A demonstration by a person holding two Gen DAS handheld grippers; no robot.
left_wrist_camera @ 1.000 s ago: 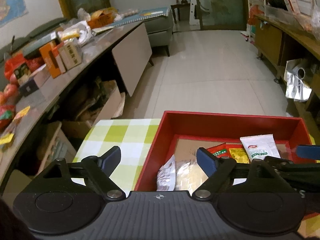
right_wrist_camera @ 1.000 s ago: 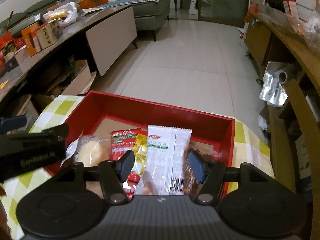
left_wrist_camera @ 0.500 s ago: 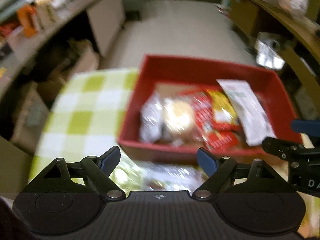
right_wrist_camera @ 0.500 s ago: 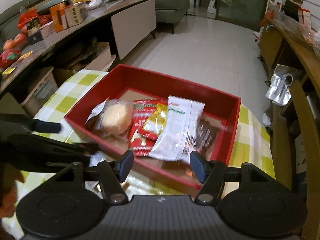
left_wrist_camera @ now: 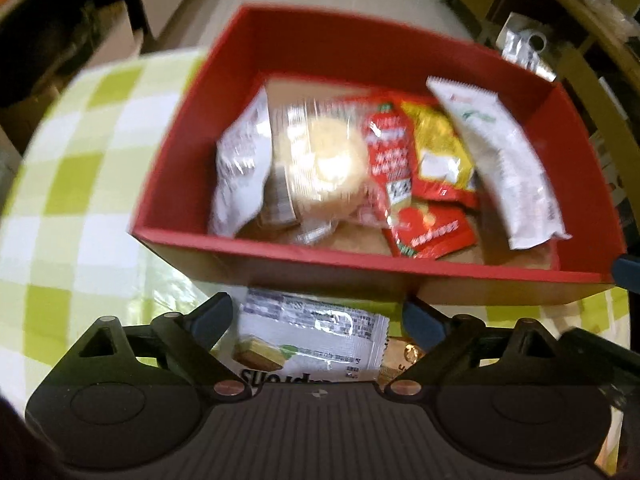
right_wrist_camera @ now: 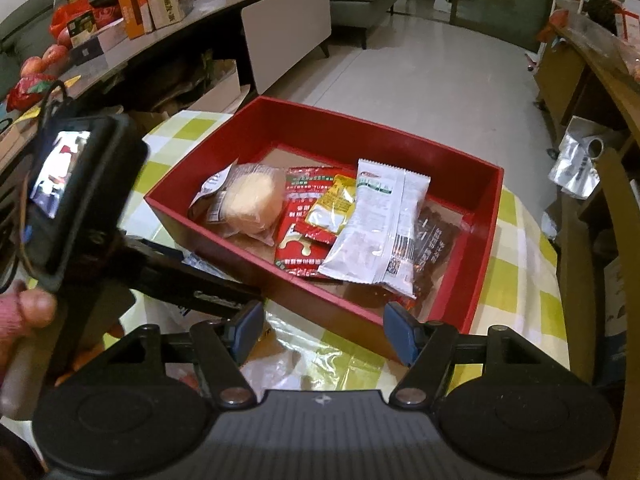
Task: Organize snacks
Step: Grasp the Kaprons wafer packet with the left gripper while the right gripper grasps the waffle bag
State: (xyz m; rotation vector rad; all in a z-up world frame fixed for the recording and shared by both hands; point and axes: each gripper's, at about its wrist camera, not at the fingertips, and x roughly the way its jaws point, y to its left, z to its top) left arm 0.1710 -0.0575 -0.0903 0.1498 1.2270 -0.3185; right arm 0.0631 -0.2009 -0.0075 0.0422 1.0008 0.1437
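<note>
Left tool [left_wrist_camera: 318,320] opening above white packet [left_wrist_camera: 316,334].

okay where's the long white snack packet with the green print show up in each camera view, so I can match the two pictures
Left wrist view: the long white packet lies at the right end of the row in the red box, running diagonally toward the lower right.
Right wrist view: the same packet sits right of centre, overlapping a dark clear-wrapped snack.
Shared landmark: the yellow sachet lies directly left of it in both.
</note>
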